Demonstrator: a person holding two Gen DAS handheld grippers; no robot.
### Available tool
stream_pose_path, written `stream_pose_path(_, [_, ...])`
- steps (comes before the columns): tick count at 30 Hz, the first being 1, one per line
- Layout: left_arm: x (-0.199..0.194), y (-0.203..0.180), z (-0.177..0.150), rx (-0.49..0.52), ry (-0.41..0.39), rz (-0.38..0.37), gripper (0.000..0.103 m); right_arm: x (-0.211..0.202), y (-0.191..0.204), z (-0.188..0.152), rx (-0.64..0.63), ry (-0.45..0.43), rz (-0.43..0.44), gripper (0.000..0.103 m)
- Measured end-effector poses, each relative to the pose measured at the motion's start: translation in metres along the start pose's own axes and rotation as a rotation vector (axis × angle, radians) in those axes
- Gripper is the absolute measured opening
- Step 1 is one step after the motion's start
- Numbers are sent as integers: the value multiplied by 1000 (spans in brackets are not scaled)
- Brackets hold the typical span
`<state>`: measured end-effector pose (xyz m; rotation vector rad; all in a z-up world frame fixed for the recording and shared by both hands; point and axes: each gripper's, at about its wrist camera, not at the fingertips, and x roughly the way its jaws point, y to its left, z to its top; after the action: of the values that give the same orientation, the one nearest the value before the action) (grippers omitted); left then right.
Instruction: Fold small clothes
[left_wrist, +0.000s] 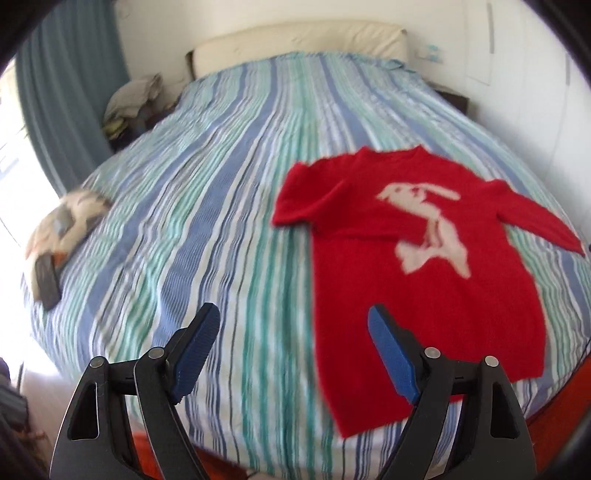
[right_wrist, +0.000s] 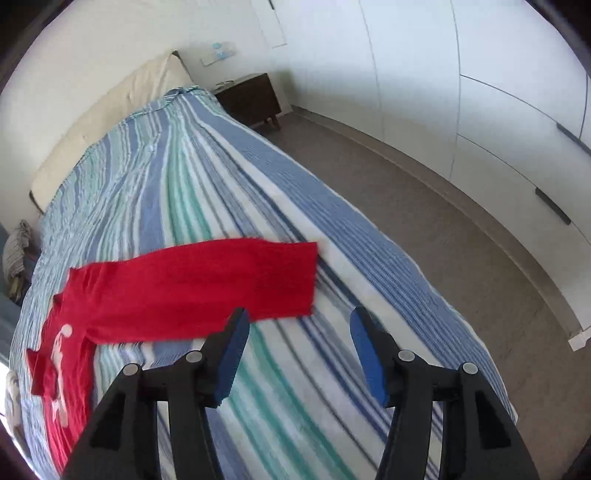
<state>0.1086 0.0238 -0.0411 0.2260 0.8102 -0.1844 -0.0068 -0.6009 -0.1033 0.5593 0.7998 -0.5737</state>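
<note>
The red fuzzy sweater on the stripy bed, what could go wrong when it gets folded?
1. The red fuzzy sweater with the white animal picture lies near the edge of the blue-and-green striped bedspread, so a tug might drag its hem off.
2. Its long sleeve stretches far sideways; folded carelessly, it could bunch up.
3. The left gripper and right gripper are both open, holding nothing; thick fuzzy knit might slip from a shallow pinch.

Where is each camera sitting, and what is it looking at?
Left wrist: sits on the left gripper, looking down the striped bed toward the headboard; its open blue fingers show.
Right wrist: sits on the right gripper, looking over the bed's edge toward the floor and nightstand; its open fingers show.
Both see the red sweater and the bed.
</note>
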Motion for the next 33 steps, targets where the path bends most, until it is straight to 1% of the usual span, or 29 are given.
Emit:
stream_pose_path(1, [7,-15,18,75,-19,-44,90,-12,8,-10,-18,-3,37,57])
stream_pose_path(3, [34,-48,43,261,-14,-156,90,-33,26,-33,-52,-4,123,57])
stream_pose_path(4, [50,-66,50,364,-5,-193,87,-43,37,-46,-73,-7,158,58])
stream_pose_path(5, [69,-82,55,462,2,-202,79,-49,50,-56,-95,-11,190,62])
stream_pose_path(6, [87,-97,56,541,25,-194,76,-57,59,-69,-115,-18,219,63])
stream_pose_path(7, [106,-110,58,599,63,-188,70,-63,68,-80,-133,-24,242,63])
stream_pose_path(8, [123,-120,59,632,98,-190,62,-67,77,-90,-149,-28,261,63])
stream_pose_path(9, [137,-126,60,650,132,-203,60,-72,81,-103,-165,-35,275,63])
stream_pose_path(11, [158,-135,59,657,186,-223,60,-71,95,-115,-202,-30,289,63])
stream_pose_path(13, [174,-144,56,651,228,-247,60,-66,103,-119,-225,-14,292,63])
stream_pose_path(15, [188,-149,53,639,251,-249,60,-63,103,-120,-224,-5,297,63])
stream_pose_path(16, [194,-149,53,623,252,-246,57,-61,102,-120,-219,1,298,63])
stream_pose_path(17, [198,-148,53,591,259,-258,40,-59,102,-121,-215,8,299,63])
stream_pose_path(18, [202,-144,56,540,268,-265,19,-56,101,-120,-212,15,298,63])
stream_pose_path(19, [204,-137,61,481,277,-253,8,-54,101,-120,-211,18,298,63])
stream_pose_path(21, [196,-109,75,330,242,-288,7,-53,99,-120,-205,19,298,63])
stream_pose_path(22, [189,-89,83,253,214,-284,7,-53,98,-120,-198,17,299,63])
stream_pose_path(24, [174,-36,99,95,155,-258,7,-53,94,-118,-178,13,302,63])
stream_pose_path(25, [167,-3,106,7,128,-225,7,-52,92,-117,-168,12,301,63])
stream_pose_path(27, [162,70,117,-169,91,-121,7,-51,89,-116,-151,12,303,63])
stream_pose_path(29, [163,144,115,-336,82,38,7,-50,88,-116,-145,13,304,63])
stream_pose_path(30, [166,177,109,-410,97,118,7,-50,89,-116,-146,15,306,63])
stream_pose_path(31, [170,207,100,-478,120,177,7,-48,90,-116,-150,19,307,63])
stream_pose_path(33, [180,246,81,-568,166,251,7,-45,94,-117,-159,30,307,63])
